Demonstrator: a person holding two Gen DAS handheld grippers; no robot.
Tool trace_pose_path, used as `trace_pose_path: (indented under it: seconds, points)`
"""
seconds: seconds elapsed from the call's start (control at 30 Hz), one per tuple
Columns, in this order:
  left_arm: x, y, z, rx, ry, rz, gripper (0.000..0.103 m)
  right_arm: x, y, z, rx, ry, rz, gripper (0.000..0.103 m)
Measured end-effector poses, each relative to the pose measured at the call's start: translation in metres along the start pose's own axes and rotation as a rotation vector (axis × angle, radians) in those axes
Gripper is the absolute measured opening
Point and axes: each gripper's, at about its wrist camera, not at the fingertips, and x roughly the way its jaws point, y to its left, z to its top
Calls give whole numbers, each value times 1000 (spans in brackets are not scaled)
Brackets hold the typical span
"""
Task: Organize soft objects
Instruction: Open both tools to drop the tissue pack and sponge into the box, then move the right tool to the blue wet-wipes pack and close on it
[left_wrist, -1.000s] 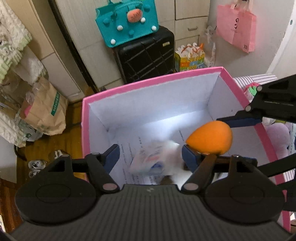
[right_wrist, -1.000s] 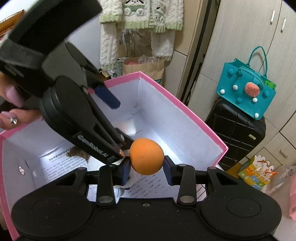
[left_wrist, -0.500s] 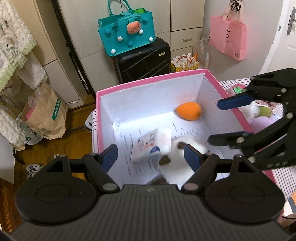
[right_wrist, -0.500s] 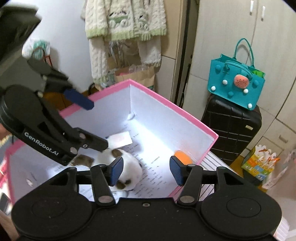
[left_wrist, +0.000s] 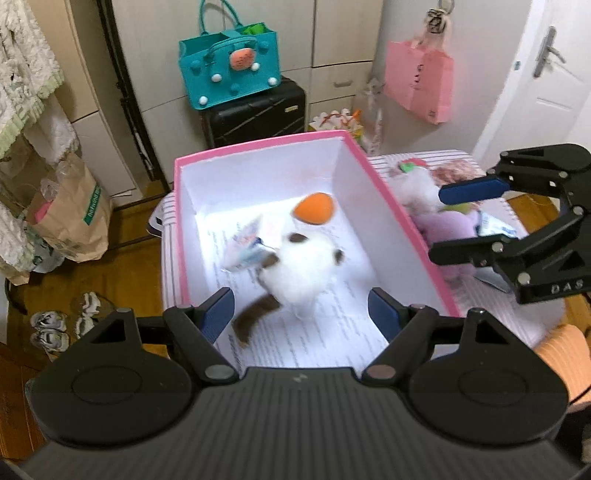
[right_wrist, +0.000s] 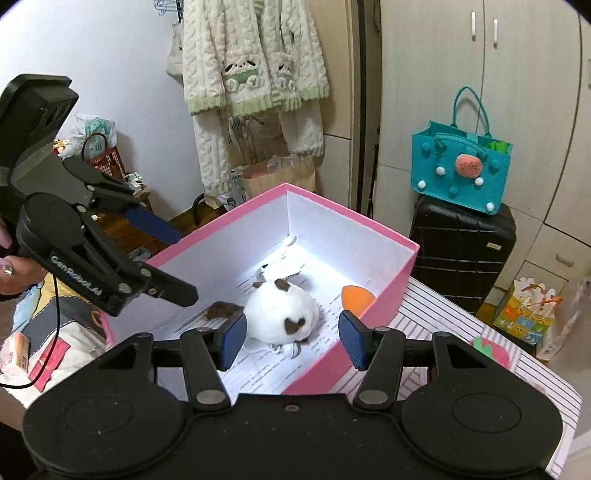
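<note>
A pink box (left_wrist: 391, 206) with white inside stands on a striped cloth; it also shows in the right wrist view (right_wrist: 402, 273). Inside lie a white plush with brown patches (left_wrist: 303, 273) (right_wrist: 277, 314), an orange sponge egg (left_wrist: 314, 208) (right_wrist: 356, 298) and a small white packet (left_wrist: 243, 247). My left gripper (left_wrist: 301, 310) is open and empty above the box's near end. My right gripper (right_wrist: 291, 338) is open and empty above the box's right rim; it shows in the left wrist view (left_wrist: 469, 218) over the soft toys outside the box.
Right of the box lie a purple plush (left_wrist: 447, 229), a white plush (left_wrist: 413, 188) and a packet (left_wrist: 495, 225). Behind stand a black suitcase (left_wrist: 255, 114) with a teal bag (left_wrist: 229, 66), a pink bag (left_wrist: 417, 81) and a paper bag (left_wrist: 70, 218).
My right gripper let go of the orange sponge egg, which now lies in the box. Both grippers rose and drew back; the right one moved out over the toys beside the box.
</note>
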Motion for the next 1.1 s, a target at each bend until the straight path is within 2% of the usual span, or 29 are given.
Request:
trace_pose_path:
  seconds: [0.3, 0.4, 0.6, 0.9, 1.1]
  points:
    - [-44, -35, -20, 57, -18, 0, 79, -55, 23, -14, -16, -43, 8, 61]
    - [-56, -48, -26, 88, -25, 7, 85, -70, 30, -18, -20, -52, 14, 61]
    - [-74, -71, -41, 144, -52, 18, 86, -96, 42, -29, -37, -73, 3, 61]
    - [-88, -106, -61, 227, -73, 11, 87, -123, 53, -60, -42, -90, -29, 62]
    - [-85, -118, -67, 249, -81, -25, 88, -135, 57, -80, -42, -80, -60, 63]
